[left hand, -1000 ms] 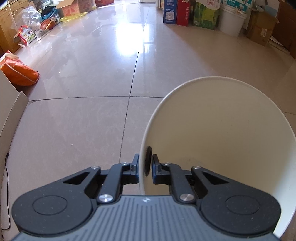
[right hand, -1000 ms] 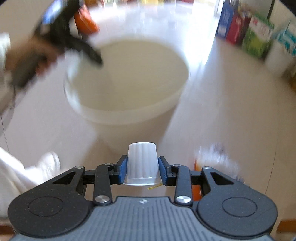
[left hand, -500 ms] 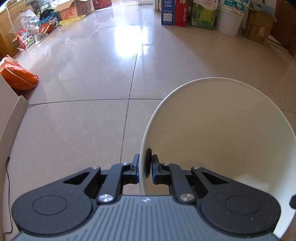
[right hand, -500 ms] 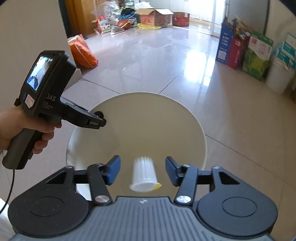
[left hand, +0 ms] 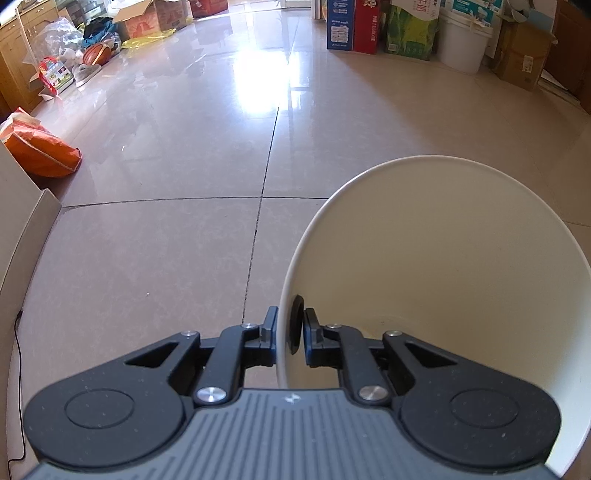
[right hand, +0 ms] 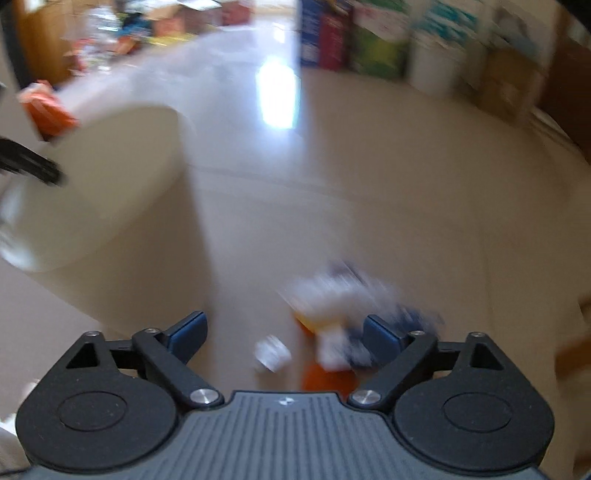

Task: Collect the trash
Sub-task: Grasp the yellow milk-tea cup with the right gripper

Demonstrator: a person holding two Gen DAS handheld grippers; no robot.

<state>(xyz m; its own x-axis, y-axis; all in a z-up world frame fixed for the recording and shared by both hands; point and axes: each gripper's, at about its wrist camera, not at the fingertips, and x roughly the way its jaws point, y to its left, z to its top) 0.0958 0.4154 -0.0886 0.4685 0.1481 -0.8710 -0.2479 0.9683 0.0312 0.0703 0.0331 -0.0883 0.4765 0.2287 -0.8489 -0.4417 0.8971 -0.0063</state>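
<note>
Sunlight is glaring off the glossy tiled floor (left hand: pixel 192 155) of a cluttered room, with cardboard boxes (left hand: pixel 517 62), a white pail (left hand: pixel 463 44) and printed cartons (left hand: pixel 351 26) standing along the far wall, an orange bag (left hand: pixel 40 151) lying at the left edge and a basketball (left hand: pixel 96 54) sitting among bags in the far corner. A person is holding a cream-white trash bucket (left hand: pixel 461 266) off to the left gripper's right side: the left gripper (left hand: pixel 289 334) is clenching the bucket's near rim, one finger outside the wall and the other inside it, pads pressing on the plastic. The bucket's mouth is facing the camera and is looking bare inside, as far as the view reaches.

The right wrist view is smeared with motion blur. The right gripper (right hand: pixel 284 334) is standing wide, having just been opening, with nothing between its blue pads (right hand: pixel 190 332). Beyond it, on the floor, a small white crumpled scrap (right hand: pixel 272 352) is lying beside a blurred heap of white, blue and orange litter (right hand: pixel 343 314), too smeared to make out. The bucket (right hand: pixel 107 184) is showing at that view's left, well apart from the litter.
</note>
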